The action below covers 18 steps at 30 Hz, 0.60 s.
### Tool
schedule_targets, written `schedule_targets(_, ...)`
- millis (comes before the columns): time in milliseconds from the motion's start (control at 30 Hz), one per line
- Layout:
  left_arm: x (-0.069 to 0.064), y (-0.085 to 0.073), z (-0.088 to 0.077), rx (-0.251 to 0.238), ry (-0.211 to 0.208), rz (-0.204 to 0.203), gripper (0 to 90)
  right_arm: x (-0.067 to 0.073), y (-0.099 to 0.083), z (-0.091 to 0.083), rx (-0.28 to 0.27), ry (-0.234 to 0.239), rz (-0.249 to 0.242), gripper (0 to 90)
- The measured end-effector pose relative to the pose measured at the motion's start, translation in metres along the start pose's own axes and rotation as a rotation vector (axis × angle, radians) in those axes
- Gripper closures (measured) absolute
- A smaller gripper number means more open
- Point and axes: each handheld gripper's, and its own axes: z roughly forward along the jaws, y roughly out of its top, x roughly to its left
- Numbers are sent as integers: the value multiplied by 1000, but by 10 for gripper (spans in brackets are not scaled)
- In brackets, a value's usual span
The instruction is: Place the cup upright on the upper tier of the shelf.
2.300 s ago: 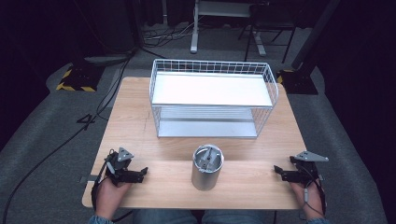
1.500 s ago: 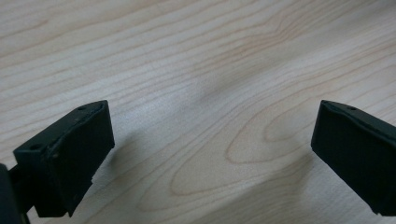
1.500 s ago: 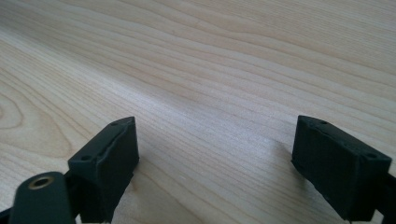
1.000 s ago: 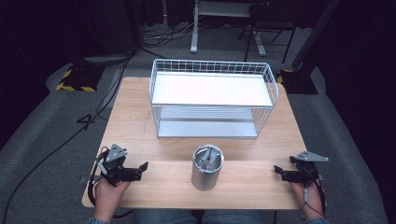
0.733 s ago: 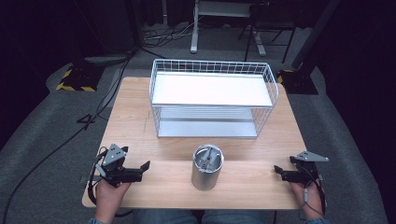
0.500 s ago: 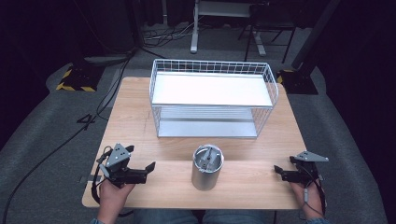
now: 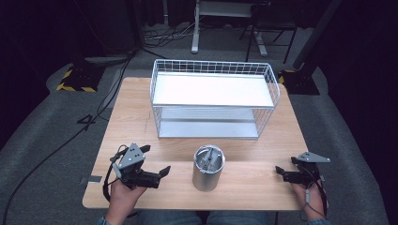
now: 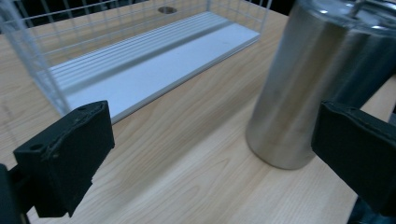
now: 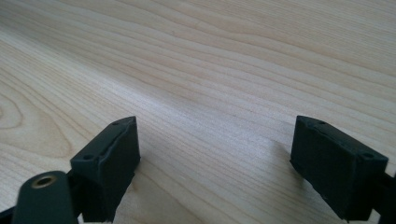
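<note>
Near edge first: the left gripper (image 7: 157, 161) is sitting at the table's (image 7: 131, 112) near left, jaws spread wide and gripping nothing, pointing right toward the steel canister (image 7: 208, 168) just beside it. Over at the near right, the right gripper (image 7: 280, 172) is resting low on the wood, jaws gaping, empty too. The canister is standing upright, near centre. Beyond it, the white wire rack (image 7: 213, 99) is occupying the far half.
</note>
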Motion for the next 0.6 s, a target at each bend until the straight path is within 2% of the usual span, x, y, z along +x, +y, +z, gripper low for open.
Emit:
schedule_targets(400, -12, 11, 14, -8, -82, 31, 0, 0, 0, 0, 2, -3, 5, 158)
schedule_targets(600, -22, 17, 24, -22, -142, 44, 0, 0, 0, 0, 2, -4, 4, 158)
